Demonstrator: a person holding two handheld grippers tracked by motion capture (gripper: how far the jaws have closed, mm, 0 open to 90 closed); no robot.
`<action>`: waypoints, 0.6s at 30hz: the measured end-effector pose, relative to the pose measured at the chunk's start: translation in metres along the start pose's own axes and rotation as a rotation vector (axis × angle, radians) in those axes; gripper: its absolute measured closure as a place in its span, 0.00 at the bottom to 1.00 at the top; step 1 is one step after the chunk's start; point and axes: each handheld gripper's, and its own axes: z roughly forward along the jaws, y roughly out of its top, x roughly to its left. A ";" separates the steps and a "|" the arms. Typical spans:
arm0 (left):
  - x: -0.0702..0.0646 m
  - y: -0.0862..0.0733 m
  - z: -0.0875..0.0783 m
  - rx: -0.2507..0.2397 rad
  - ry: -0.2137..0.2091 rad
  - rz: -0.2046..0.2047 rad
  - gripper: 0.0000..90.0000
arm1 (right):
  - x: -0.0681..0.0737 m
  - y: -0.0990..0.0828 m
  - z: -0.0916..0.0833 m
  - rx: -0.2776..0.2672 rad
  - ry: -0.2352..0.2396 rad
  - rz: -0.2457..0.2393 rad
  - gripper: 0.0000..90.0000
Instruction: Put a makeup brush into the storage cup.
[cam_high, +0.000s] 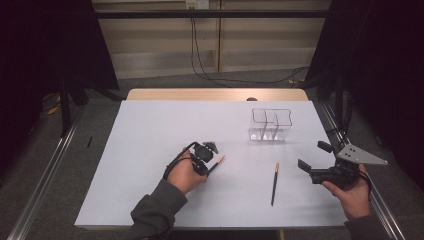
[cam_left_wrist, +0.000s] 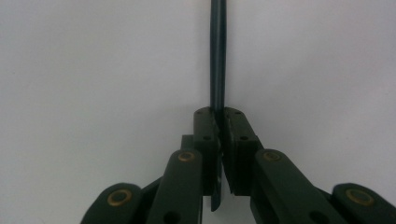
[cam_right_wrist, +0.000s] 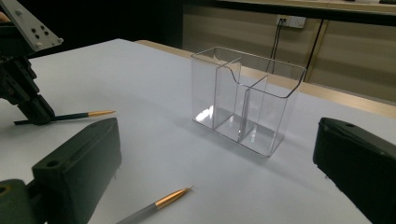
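Left gripper (cam_high: 212, 160): we see its fingers (cam_left_wrist: 205, 133) pressed together on the dark pen (cam_high: 217, 164), gripping the shaft; in the left gripper view the shaft runs straight out from between them over the desk.
Held pen: low over the white desk (cam_high: 150, 150), left of centre, its gold tip pointing towards the clear holder.
Right gripper (cam_high: 312, 160): we see its fingers (cam_right_wrist: 79, 163) spread wide with nothing between them, just above the desk near its right edge.
Second pen (cam_high: 274, 184): lies flat on the desk between the two grippers, nearer the right one, touched by neither, gold tip towards the far side.
Clear holder (cam_high: 270, 125): a transparent box with inner dividers, upright on the far right part of the desk, well apart from both pens.
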 end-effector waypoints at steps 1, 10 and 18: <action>0.001 0.000 -0.001 -0.003 0.002 0.003 0.94 | 0.000 0.000 0.000 0.001 0.000 0.003 0.01; 0.004 0.003 -0.007 -0.053 -0.017 -0.001 0.94 | 0.002 0.000 0.002 0.009 0.010 0.008 0.00; 0.005 0.005 -0.015 -0.135 -0.044 -0.016 0.94 | 0.002 0.000 0.003 0.013 0.014 0.016 0.00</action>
